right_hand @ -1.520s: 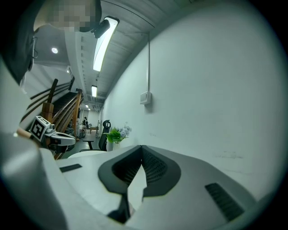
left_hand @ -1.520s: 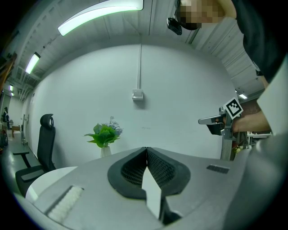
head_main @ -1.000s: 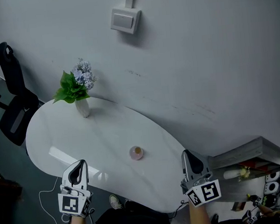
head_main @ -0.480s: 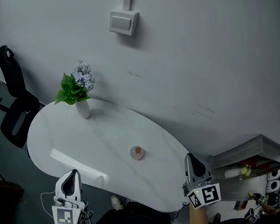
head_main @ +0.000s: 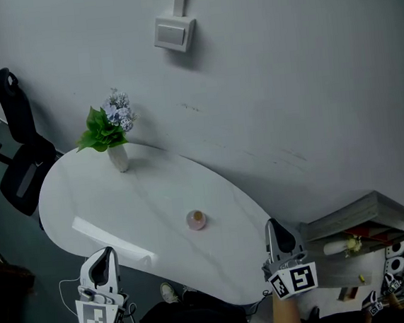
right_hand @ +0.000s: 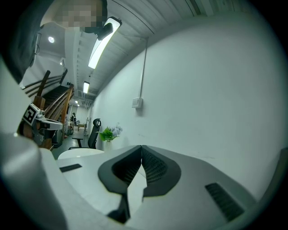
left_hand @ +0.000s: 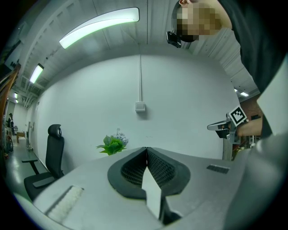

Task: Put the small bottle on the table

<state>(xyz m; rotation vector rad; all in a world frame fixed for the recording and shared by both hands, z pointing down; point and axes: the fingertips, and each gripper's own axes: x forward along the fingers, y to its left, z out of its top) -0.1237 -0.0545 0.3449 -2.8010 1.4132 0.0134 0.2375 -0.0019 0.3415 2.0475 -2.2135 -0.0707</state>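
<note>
White table [head_main: 84, 197] by wall | bottle [head_main: 196, 219] sat mid-table, vase [head_main: 118, 157] at far end | left gripper [head_main: 105, 252] closed, empty, beside near edge | right gripper [head_main: 274, 224] closed, empty, by right end

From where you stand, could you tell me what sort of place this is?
Probably an office or workshop room: a black swivel office chair beside a white oval table, a white wall with a switch box, and long ceiling tube lights.
</note>
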